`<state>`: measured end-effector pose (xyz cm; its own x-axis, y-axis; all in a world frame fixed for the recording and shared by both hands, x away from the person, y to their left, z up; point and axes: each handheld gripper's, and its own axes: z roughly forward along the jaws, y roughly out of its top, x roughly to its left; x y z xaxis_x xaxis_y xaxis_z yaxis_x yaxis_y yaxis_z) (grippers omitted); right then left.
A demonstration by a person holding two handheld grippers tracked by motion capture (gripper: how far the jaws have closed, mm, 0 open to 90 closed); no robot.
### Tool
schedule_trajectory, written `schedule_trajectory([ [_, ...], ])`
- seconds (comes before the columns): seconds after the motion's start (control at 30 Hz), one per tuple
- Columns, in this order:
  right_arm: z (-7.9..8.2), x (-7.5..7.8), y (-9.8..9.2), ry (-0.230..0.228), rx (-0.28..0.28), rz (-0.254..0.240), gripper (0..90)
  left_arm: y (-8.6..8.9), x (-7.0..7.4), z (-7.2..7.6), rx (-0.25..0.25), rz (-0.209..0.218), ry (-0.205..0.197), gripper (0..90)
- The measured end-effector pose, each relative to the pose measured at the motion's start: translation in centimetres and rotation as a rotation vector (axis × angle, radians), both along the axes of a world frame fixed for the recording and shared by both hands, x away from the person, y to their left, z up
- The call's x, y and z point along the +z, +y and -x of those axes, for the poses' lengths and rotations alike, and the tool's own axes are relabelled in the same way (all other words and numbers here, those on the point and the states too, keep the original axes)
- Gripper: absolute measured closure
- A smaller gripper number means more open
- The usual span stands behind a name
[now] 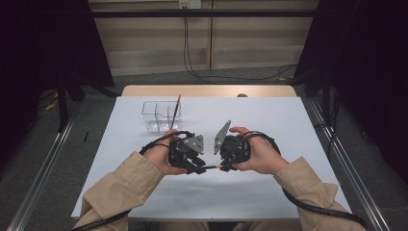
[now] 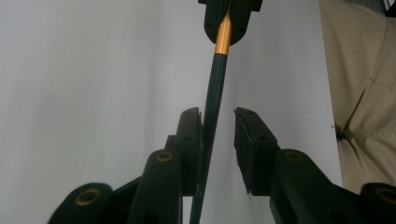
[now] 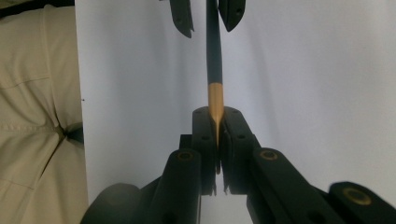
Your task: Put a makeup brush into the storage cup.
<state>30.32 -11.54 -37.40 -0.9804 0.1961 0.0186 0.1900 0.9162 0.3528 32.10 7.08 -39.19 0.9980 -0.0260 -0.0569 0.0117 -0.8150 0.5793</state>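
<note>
The dark brush point(image 2: 215, 93) with a gold ferrule hangs level above the white surface point(image 1: 269, 125) between both tools, its ferrule end clamped in the right hand-held gripper point(image 3: 218, 128), its handle between the parted jaws of the left hand-held gripper point(image 2: 218, 126).

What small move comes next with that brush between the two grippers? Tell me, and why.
Probably draw the left gripper back off the brush: its jaws stand apart, only one pad beside the dark handle, while the right gripper is clamped on the gold ferrule. That frees the brush for the clear holder, where another brush already stands.
</note>
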Motion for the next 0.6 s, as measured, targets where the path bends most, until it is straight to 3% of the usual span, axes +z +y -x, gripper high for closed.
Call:
schedule_trajectory([
  [0.2,0.02,0.32,0.22,0.002,0.007,-0.027,85.5,-0.21,-0.01,0.07,-0.001,-0.001,-0.013,72.9],
  [0.37,0.11,0.31,0.48,0.003,0.017,-0.024,85.5,-0.36,-0.18,0.19,-0.001,0.008,-0.001,77.3],
  [0.6,0.0,0.49,0.32,0.004,0.009,-0.069,85.3,-0.25,-0.13,0.22,0.012,0.009,0.002,81.9],
])
